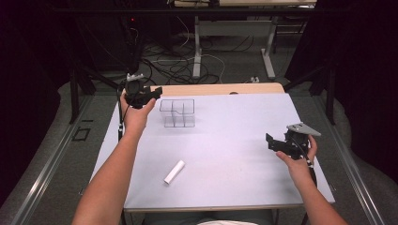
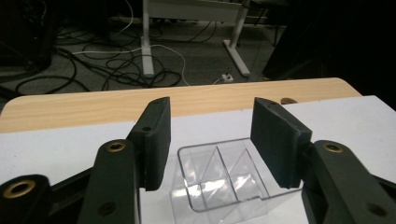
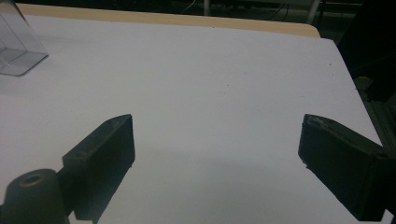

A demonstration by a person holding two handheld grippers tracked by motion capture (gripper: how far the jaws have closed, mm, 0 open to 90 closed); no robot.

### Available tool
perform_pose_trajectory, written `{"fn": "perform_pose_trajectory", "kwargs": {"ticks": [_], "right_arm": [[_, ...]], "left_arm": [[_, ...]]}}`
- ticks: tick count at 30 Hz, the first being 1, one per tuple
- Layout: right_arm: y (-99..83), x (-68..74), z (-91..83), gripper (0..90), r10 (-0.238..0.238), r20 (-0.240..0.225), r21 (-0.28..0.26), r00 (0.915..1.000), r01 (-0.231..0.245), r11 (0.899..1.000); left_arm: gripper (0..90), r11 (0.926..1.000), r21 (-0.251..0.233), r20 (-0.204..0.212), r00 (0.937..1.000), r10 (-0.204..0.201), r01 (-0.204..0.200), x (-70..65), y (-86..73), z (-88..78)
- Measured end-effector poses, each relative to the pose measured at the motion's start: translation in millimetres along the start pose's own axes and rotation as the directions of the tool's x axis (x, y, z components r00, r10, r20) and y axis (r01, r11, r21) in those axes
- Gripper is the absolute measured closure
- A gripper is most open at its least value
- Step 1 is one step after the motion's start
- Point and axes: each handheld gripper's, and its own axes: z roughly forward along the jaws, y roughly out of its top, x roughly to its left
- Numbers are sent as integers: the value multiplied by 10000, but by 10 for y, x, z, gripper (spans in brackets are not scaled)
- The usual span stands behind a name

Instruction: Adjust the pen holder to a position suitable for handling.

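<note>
My left gripper [image 1: 157,90] hangs just beside the clear divided box [image 1: 177,113] at the far left of the white table [image 1: 234,140], jaws spread and holding nothing. In the left gripper view the box [image 2: 224,179] sits low between the two jaws, its near wall just past the pads; I cannot tell whether a pad touches it. My right gripper [image 1: 272,140] hovers over bare table at the right, well apart from everything, jaws released wide and empty.

Step in hand, as I judge it: grasp the box with my left gripper.

Procedure:
- Lower the jaws so one pad goes outside a wall and the other inside a compartment — a grip across the whole box looks too wide for this opening.
- Keep the pads square to the wall; clear plastic is slick and light, so it may skid away if one pad lands first.
- Close slowly and stop once the wall is firmly held.
- Keep my right gripper free for the white cylinder [image 1: 174,172], which lies flat near the front edge — well apart from the box.

Count: one box, one cylinder, two grippers.
</note>
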Motion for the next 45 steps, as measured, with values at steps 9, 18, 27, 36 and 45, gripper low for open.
{"fn": "perform_pose_trajectory", "kwargs": {"ticks": [9,18,27,36,45], "right_arm": [[-22,-9,20,120,274,-147,233,9995,-271,9994],[-45,-49,49,144,384,-218,369,9990,-376,9986],[-59,-56,66,145,479,-317,470,9984,-464,9978],[-63,-54,73,146,454,-411,518,9981,-433,9977],[-69,-39,79,146,464,-504,550,9976,-436,9975]], "left_arm": [[660,9981,621,-384,9993,-16,40,37,9,170],[800,9875,1554,-944,9955,-101,247,137,-81,395],[898,9746,2237,-932,9956,121,91,152,-165,546],[898,9619,2728,-977,9952,72,198,188,-298,641],[899,9609,2769,-949,9952,231,41,168,-354,709]]}}
